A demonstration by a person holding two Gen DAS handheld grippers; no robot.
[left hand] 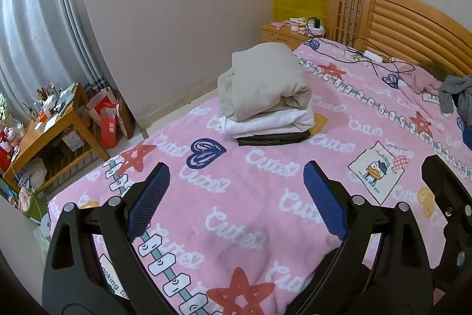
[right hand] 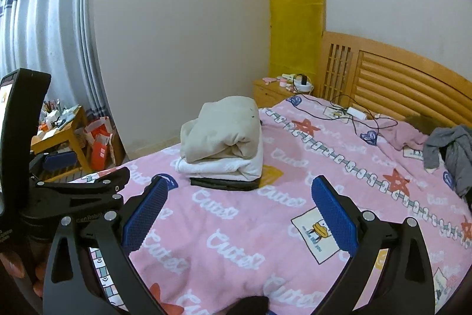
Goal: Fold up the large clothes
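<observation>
- Left wrist view: the left gripper (left hand: 236, 197), black struts ending in ribbed blue rubber pads (left hand: 149, 201), hangs over the bed with its jaws wide apart and nothing between them.
- Under it lies a fuzzy pink fleece blanket (left hand: 236, 214) printed with white script, red stars and navy hearts.
- Farther up the bed, towards its left edge, sits the stack of folded clothes (left hand: 265, 99): a plump beige bundle on top, a white terry layer under it, a thin flat black piece at the bottom.
- A slatted orange wooden headboard (left hand: 407, 28) stands behind.
- Right wrist view: the right gripper (right hand: 240, 214) also has its jaws spread apart and empty above the blanket.
- The folded stack lies ahead, well apart from the pads; a crumpled grey garment (right hand: 451, 149) lies at the right by the headboard.
</observation>
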